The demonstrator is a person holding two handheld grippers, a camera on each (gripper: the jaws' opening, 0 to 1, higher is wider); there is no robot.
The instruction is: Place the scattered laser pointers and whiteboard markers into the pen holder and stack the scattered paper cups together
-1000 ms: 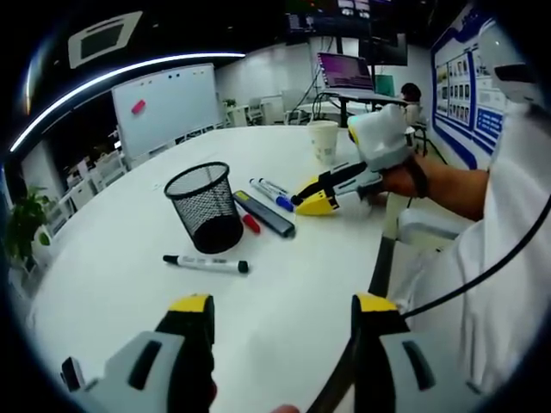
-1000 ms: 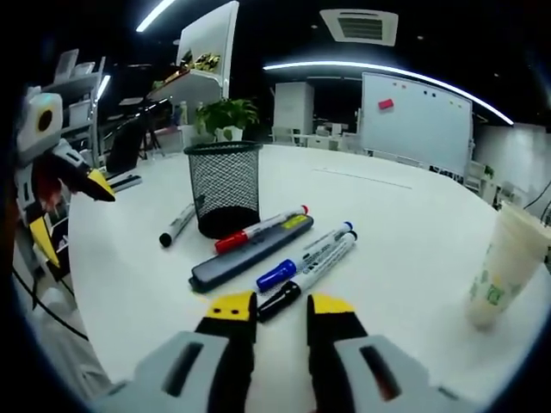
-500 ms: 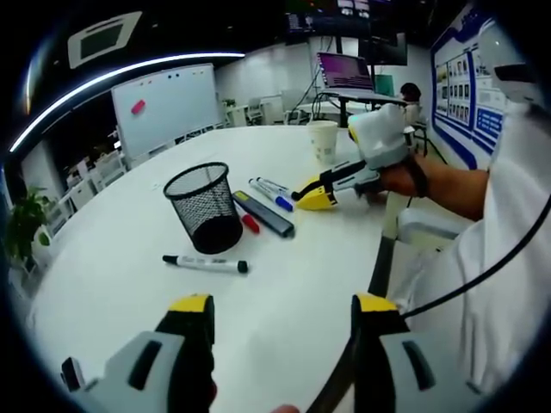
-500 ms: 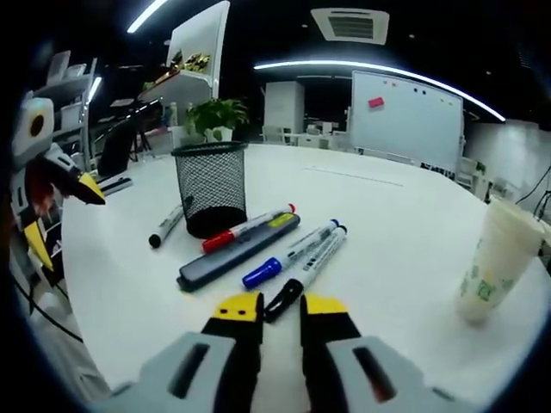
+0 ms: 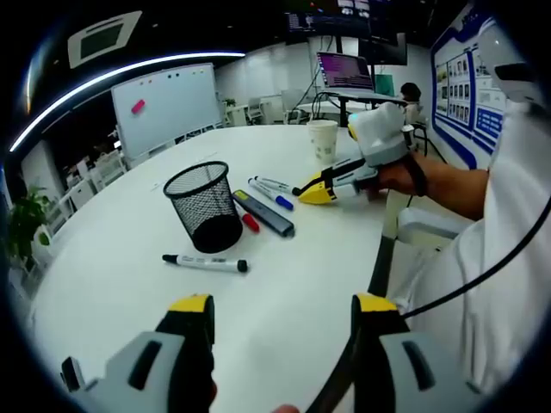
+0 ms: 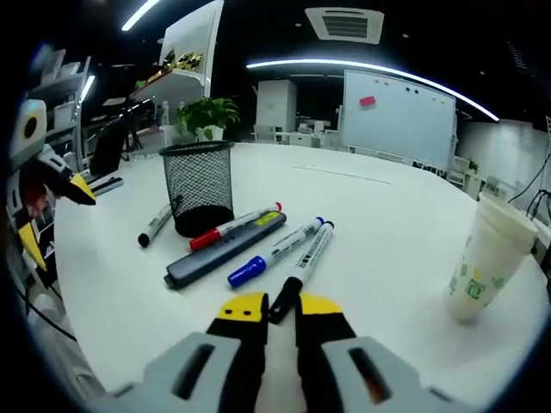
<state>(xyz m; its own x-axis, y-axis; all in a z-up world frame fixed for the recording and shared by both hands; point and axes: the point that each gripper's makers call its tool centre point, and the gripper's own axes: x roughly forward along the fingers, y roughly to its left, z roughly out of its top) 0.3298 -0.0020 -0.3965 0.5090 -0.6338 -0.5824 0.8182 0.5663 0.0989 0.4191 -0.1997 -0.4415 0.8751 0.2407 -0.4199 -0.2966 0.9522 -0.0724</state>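
Right claw [image 6: 280, 307] nearly closed around black-capped marker [image 6: 305, 262], contact seemingly made | left claw [image 5: 280, 308] wide open, empty, over bare desk [image 5: 293, 284] near its edge

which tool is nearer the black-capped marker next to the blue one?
Right. The right tool has its jaws around the black-capped marker's cap end. The left tool hangs back near the table edge, well short of it.

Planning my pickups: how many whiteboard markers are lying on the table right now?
4: black-capped marker between the right gripper's jaws, blue one beside it, red one against the mesh holder, another black one beyond the holder.
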